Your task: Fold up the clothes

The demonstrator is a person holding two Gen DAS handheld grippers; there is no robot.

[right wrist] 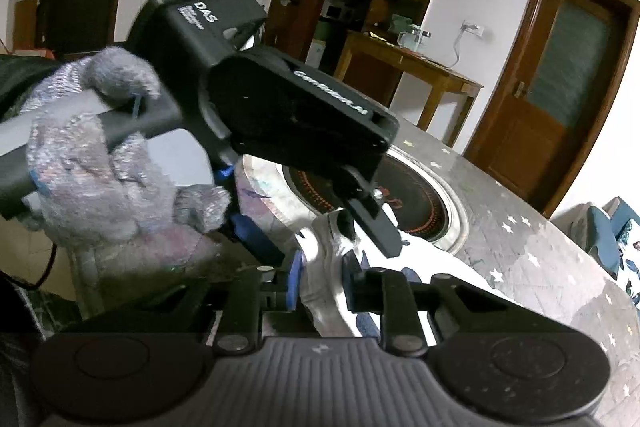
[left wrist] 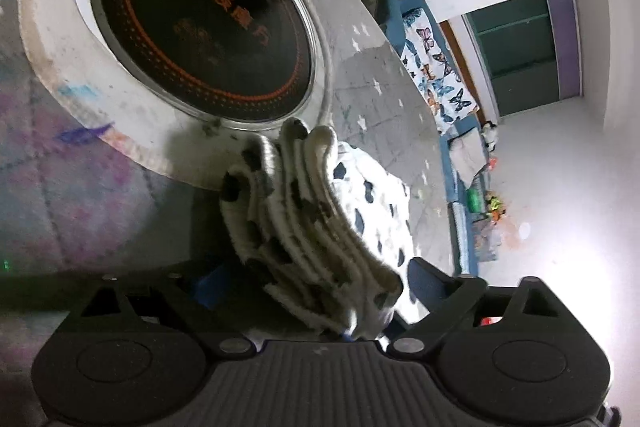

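A white garment with dark blue spots (left wrist: 320, 223) is bunched in thick layered folds between the jaws of my left gripper (left wrist: 316, 291), which is shut on it just above the table. In the right wrist view the same white cloth (right wrist: 320, 291) sits between the blue pads of my right gripper (right wrist: 320, 287), which is shut on it. The left gripper's black body (right wrist: 288, 107), held by a gloved hand (right wrist: 100, 179), fills the middle of that view, with its fingers (right wrist: 376, 223) down on the cloth.
The grey star-patterned tabletop (left wrist: 380, 99) has a round black hotplate (left wrist: 204, 27) set in its middle. A blue sofa with a butterfly cover (left wrist: 436, 71) stands beyond the table edge. A wooden desk (right wrist: 412, 67), shelves and doors stand behind.
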